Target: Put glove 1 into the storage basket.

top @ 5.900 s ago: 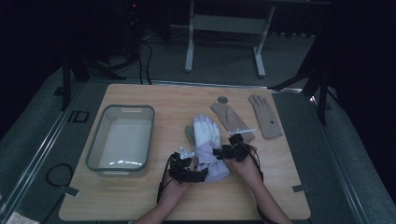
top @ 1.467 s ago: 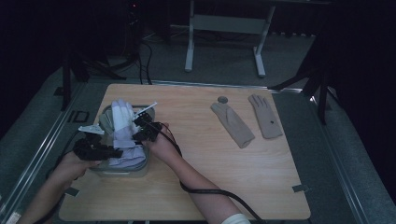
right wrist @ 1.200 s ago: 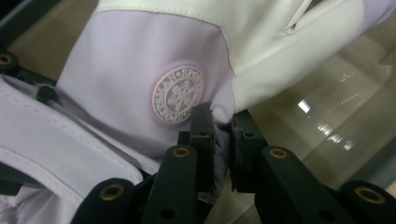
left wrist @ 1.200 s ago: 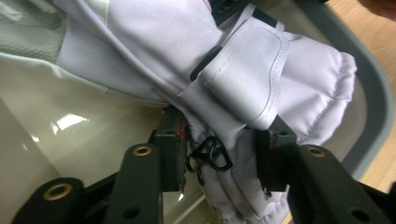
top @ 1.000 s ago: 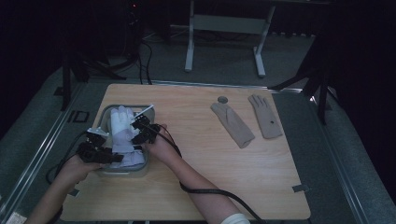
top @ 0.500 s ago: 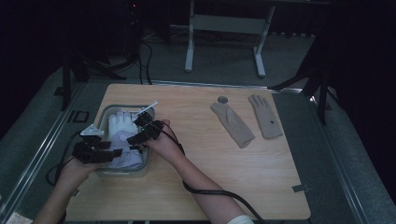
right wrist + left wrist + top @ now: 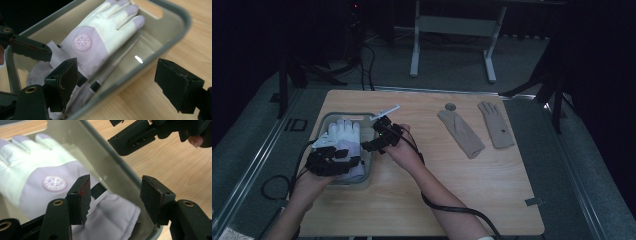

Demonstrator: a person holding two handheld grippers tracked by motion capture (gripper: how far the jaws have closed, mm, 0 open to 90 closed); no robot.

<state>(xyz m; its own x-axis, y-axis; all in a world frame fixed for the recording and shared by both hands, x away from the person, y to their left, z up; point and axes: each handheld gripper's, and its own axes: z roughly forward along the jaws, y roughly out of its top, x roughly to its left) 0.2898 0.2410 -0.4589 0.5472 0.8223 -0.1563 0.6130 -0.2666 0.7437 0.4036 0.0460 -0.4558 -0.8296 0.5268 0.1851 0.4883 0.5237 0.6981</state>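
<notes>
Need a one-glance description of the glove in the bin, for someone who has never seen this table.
On the wooden table, find the clear grey-rimmed plastic bin at its left end. The white and lilac padded glove lies inside it, fingers pointing away from the person. Unlike the two tan knit gloves lying flat at the far right, it bears a round lilac badge.

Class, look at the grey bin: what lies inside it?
Inside the grey bin lies a white and lilac glove, badge up, fingers toward the far end. It covers much of the floor, so anything beneath is hidden.

White glove (image 7: 343,137) moves from table centre into bin (image 7: 328,119) at left; both grippers (image 7: 346,159) (image 7: 371,146) release, jaws apart.
</notes>
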